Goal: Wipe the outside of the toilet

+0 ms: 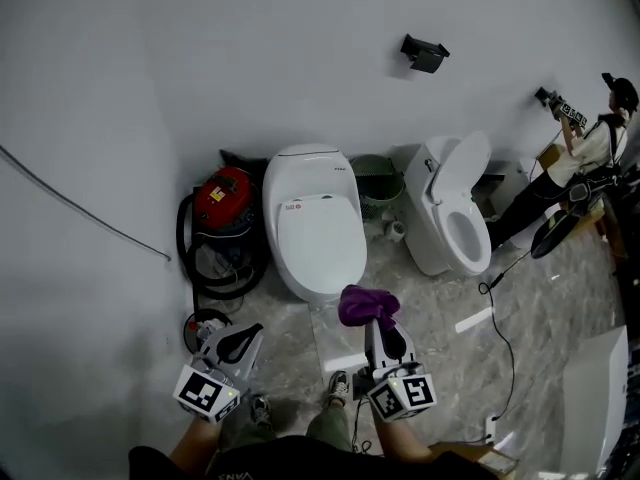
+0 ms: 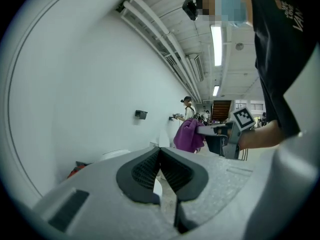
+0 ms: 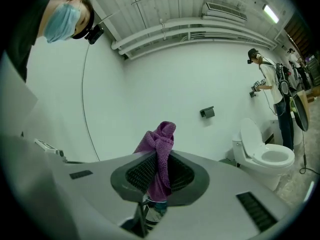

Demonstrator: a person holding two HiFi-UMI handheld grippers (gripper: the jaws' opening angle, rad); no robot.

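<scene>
Purple cloth (image 3: pixel 161 139) clamped btwn R gripper (image 3: pixel 157 176) jaws, near toilet (image 1: pixel 315 223).

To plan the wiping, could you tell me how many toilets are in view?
2. The shut toilet stands straight ahead; the open toilet stands to its right. None looks hidden.

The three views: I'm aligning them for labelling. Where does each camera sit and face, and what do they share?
Head view: on the person's head, steeply down at the closed toilet; left gripper, right gripper, shoes show.
Left gripper view: on that gripper, along the wall; shut jaws, person's forearm show.
Right gripper view: on that gripper, toward the wall; jaws shut on purple cloth.
Shared: the cloth, in all three.
</scene>
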